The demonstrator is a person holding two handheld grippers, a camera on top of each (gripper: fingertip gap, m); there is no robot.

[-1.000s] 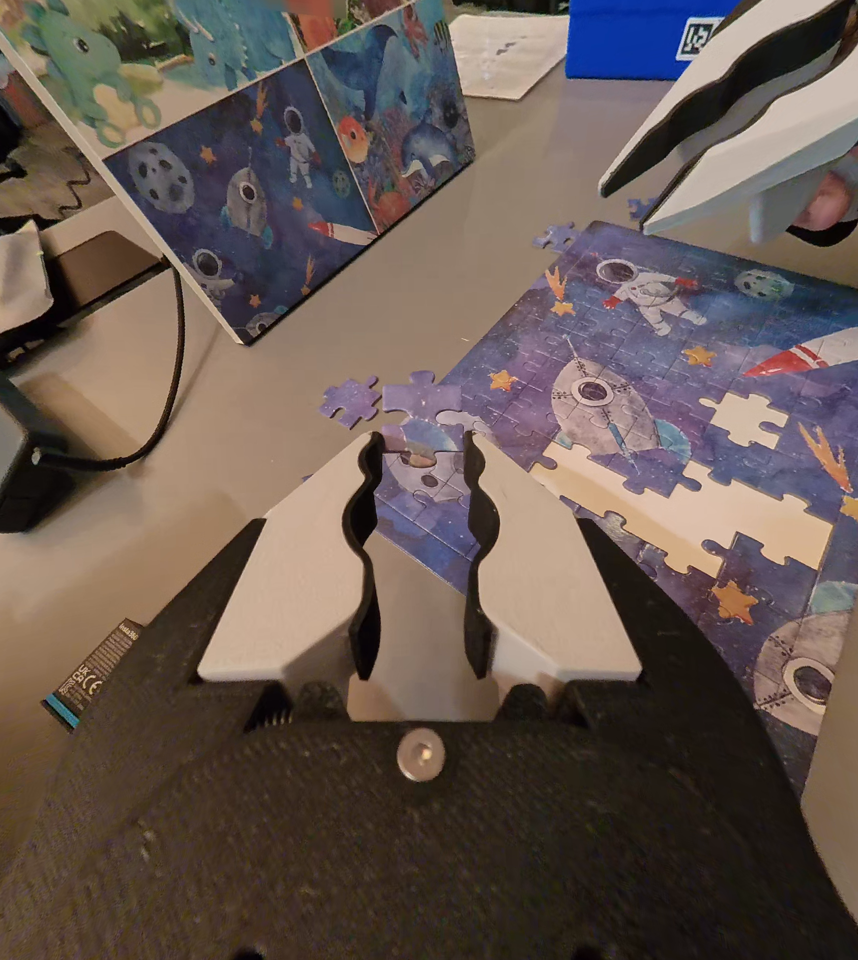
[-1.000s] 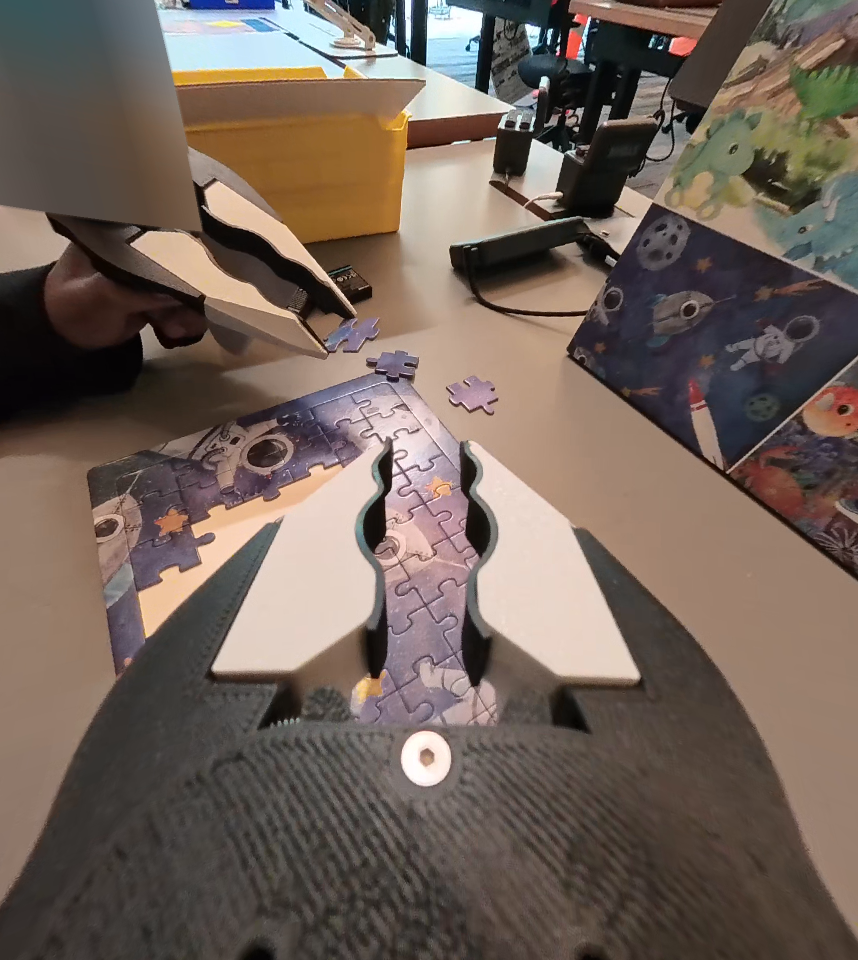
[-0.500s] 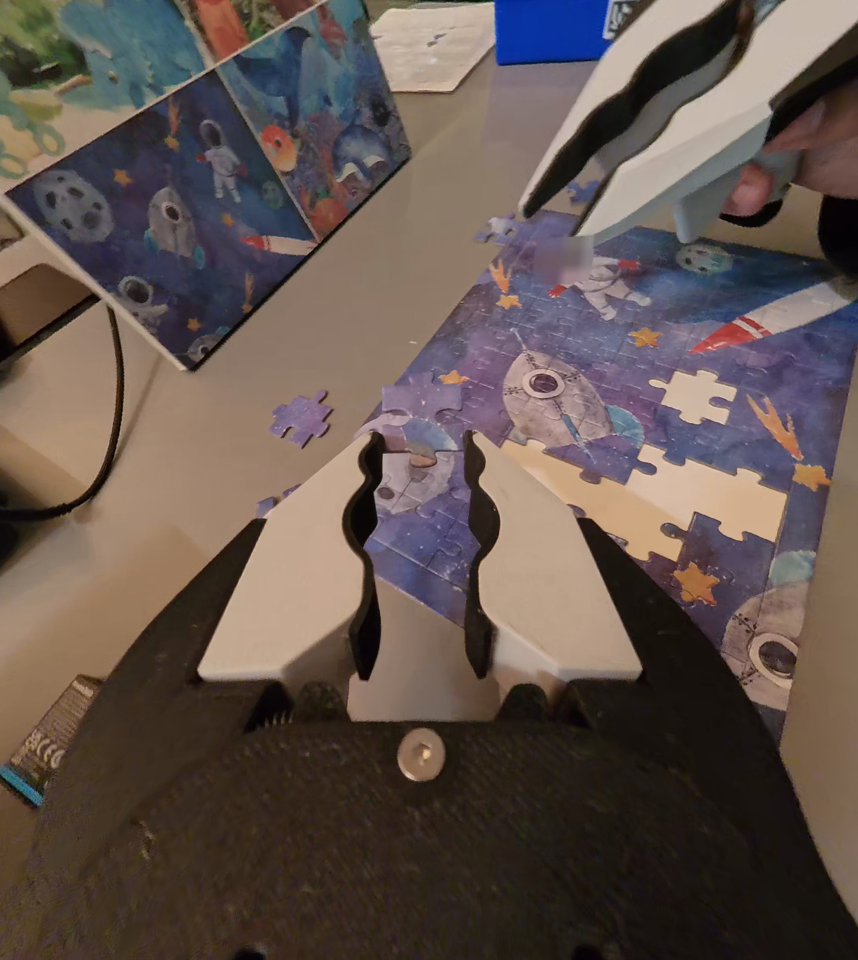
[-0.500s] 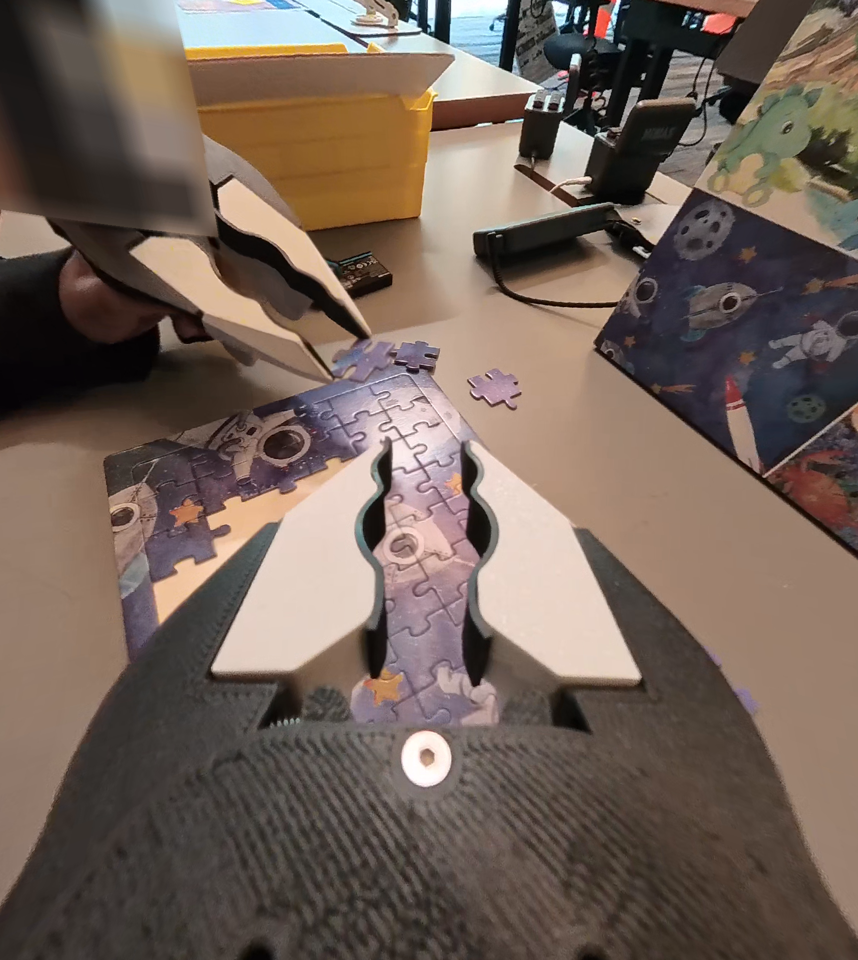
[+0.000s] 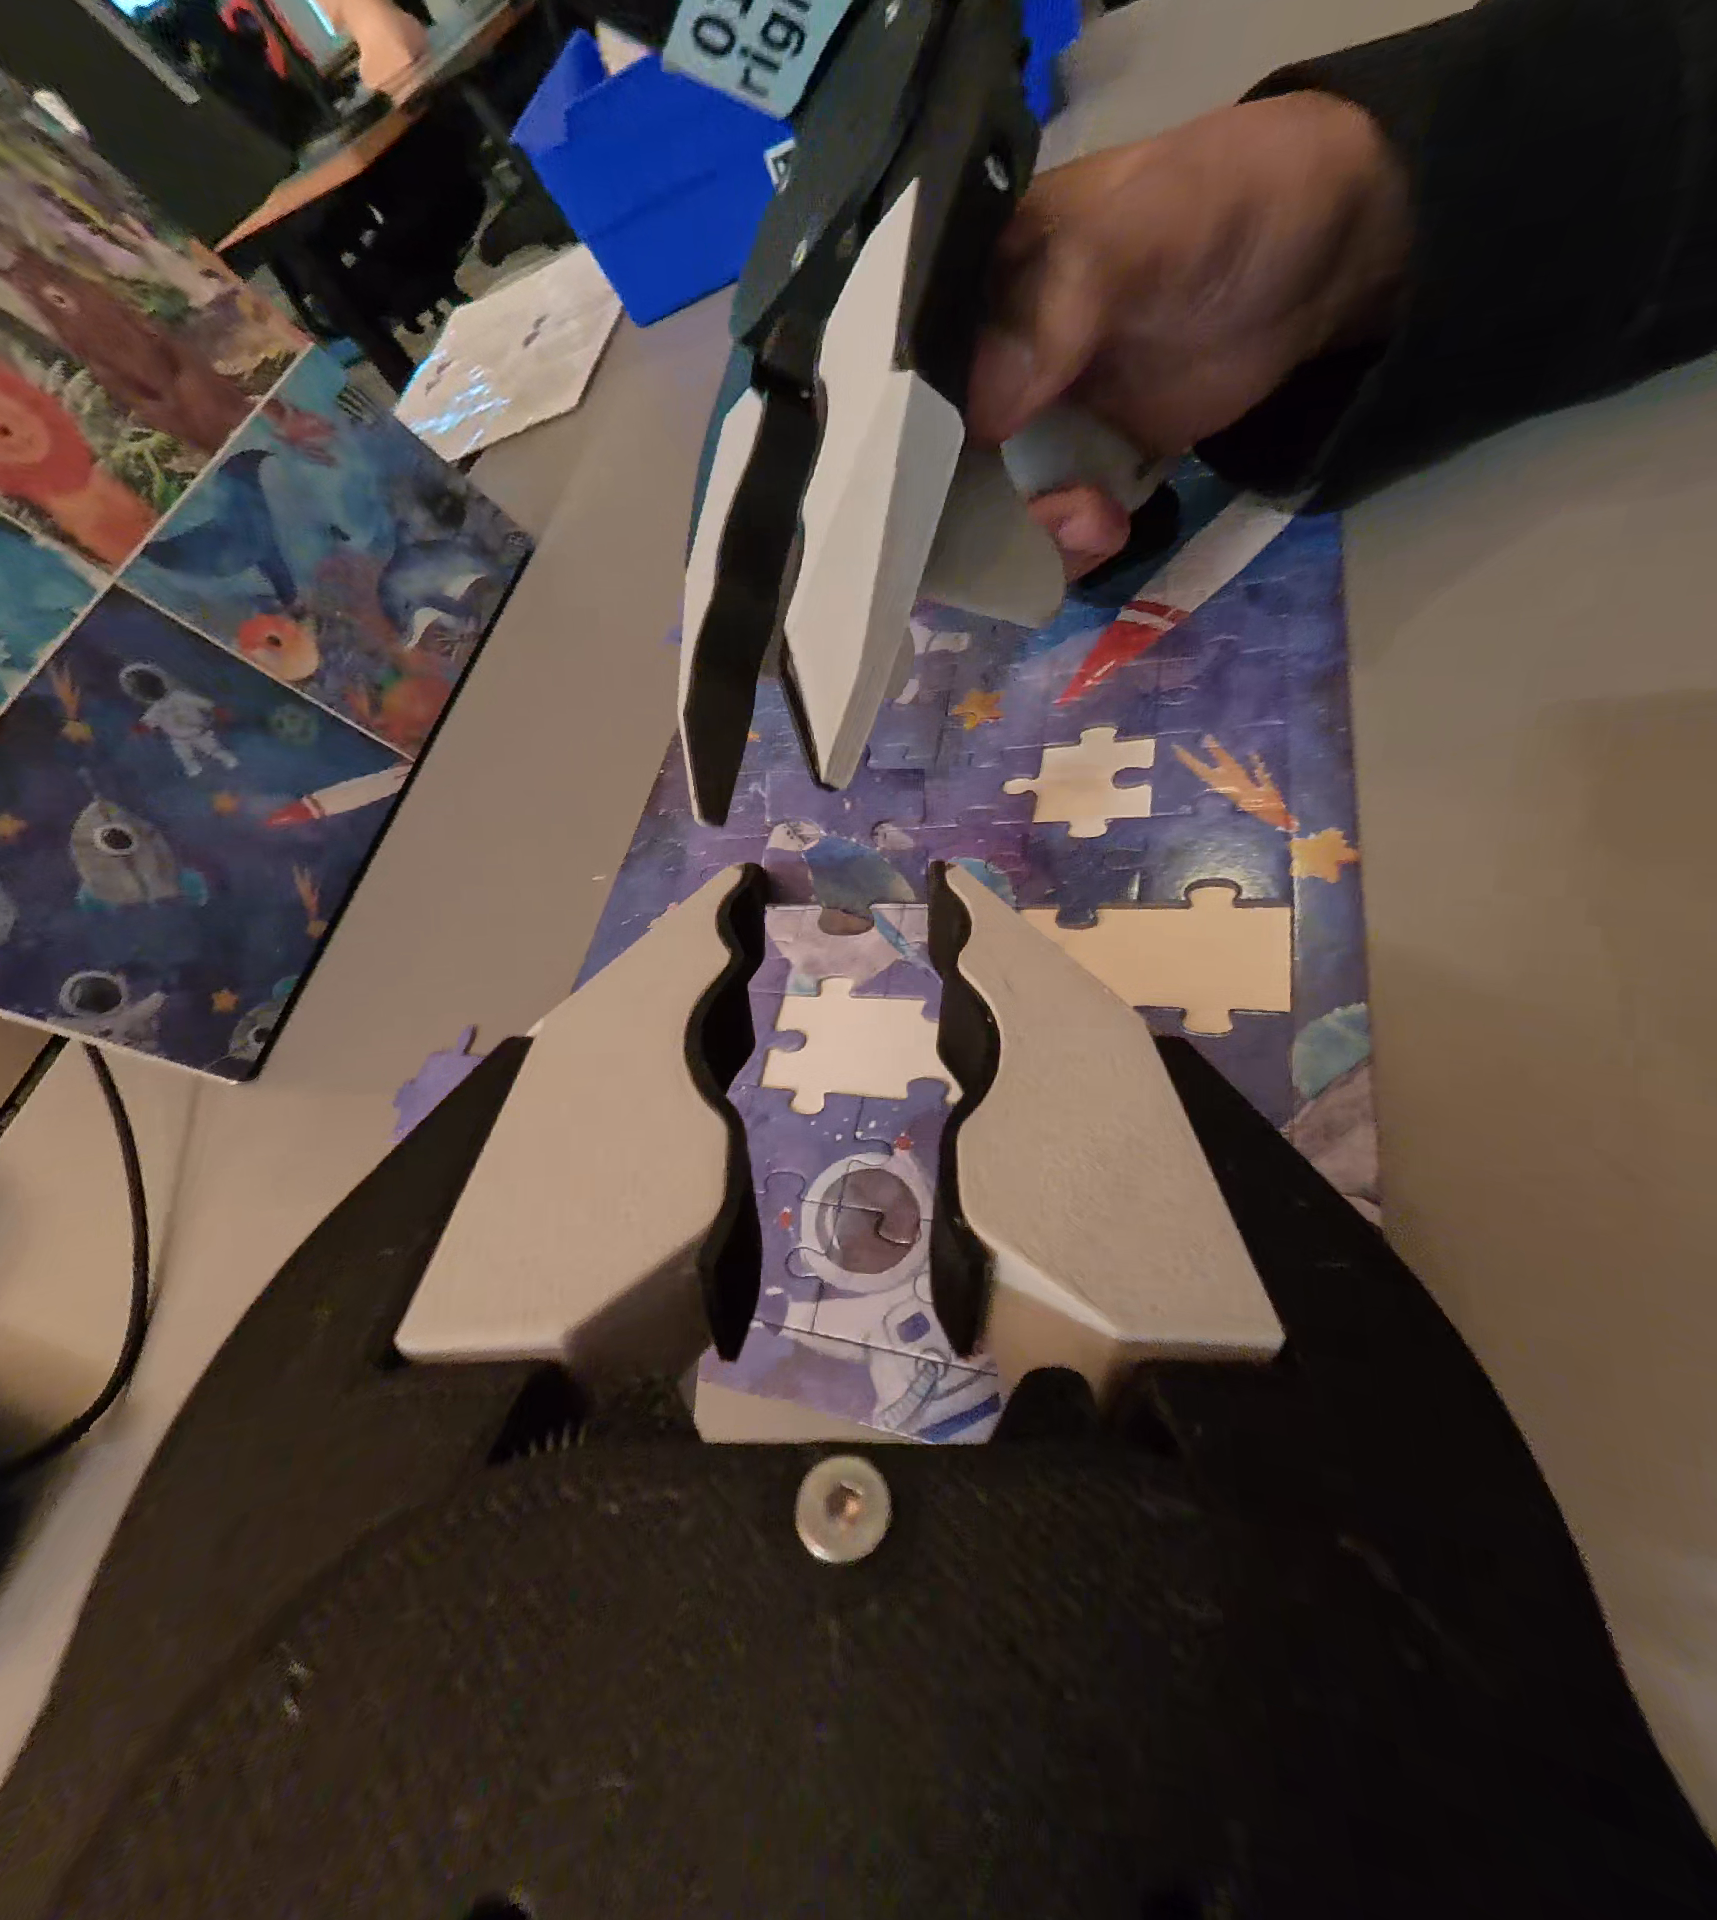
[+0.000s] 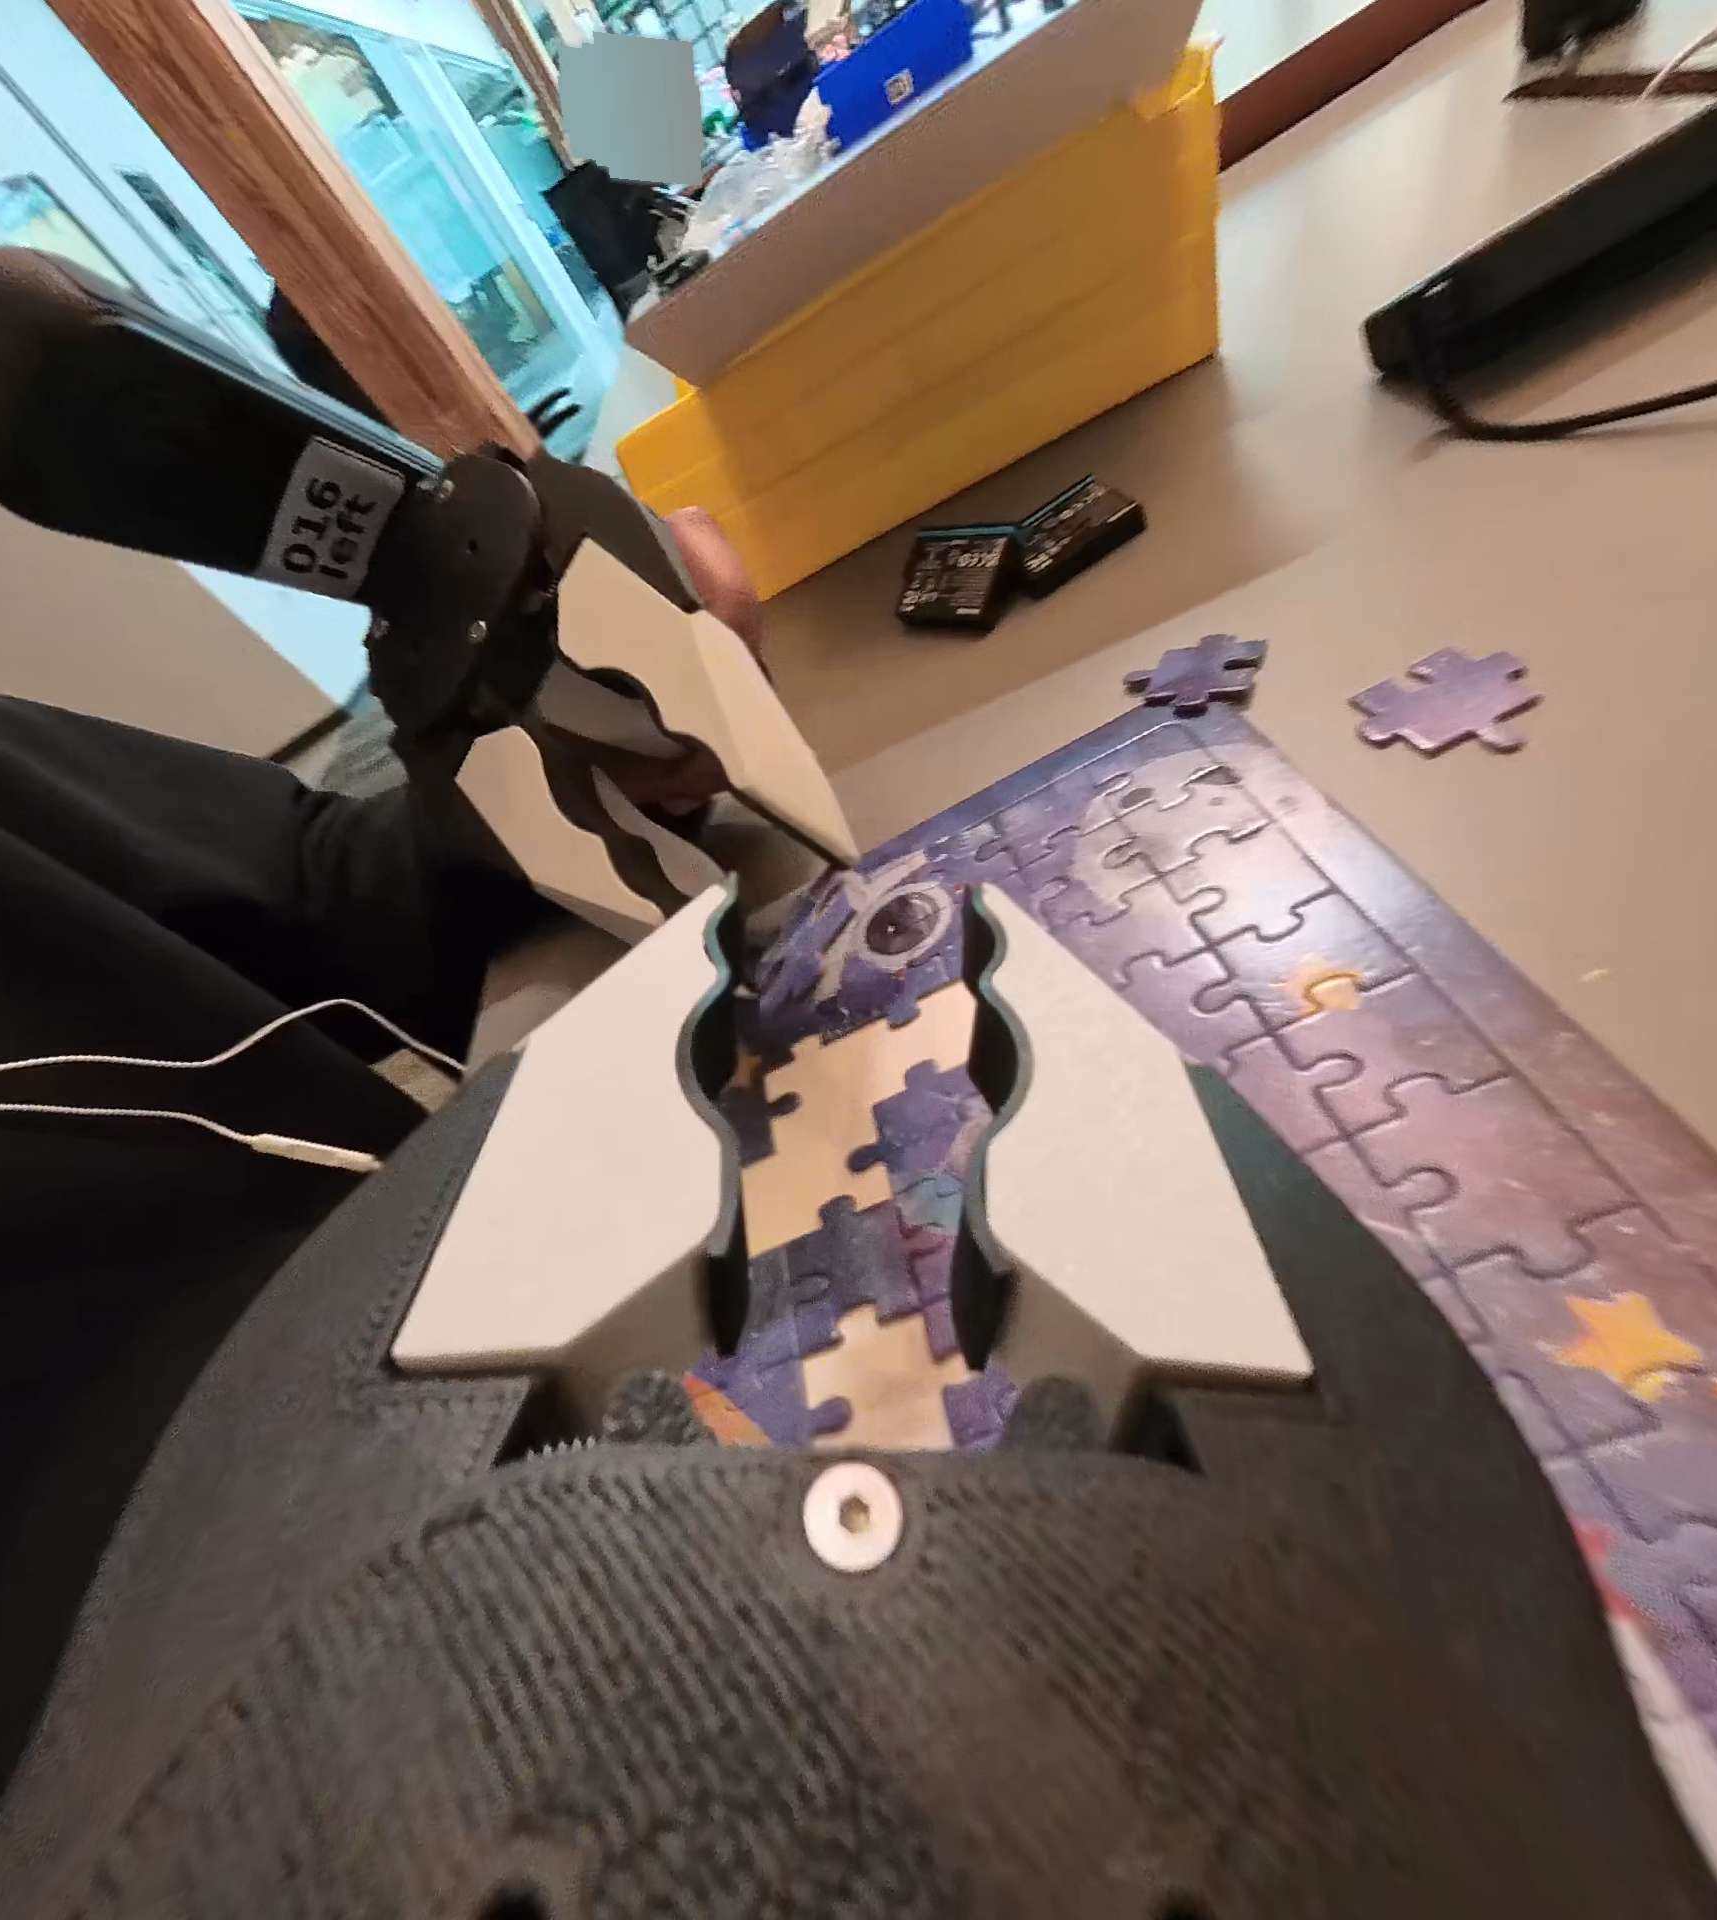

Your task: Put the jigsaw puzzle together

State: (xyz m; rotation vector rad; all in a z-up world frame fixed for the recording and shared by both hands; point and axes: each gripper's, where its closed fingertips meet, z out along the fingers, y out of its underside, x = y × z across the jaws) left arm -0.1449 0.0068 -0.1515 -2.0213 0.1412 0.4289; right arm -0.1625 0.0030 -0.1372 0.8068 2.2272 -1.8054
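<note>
Glossy cardboard puzzle on a smooth matt table

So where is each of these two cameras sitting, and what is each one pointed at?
Left wrist view: rides the left hand-held gripper, looking down its open fingers at the jigsaw puzzle; the right hand shows.
Right wrist view: rides the right hand-held gripper, facing the opposite way over the puzzle.
Shared: both see the puzzle and the other gripper.
</note>
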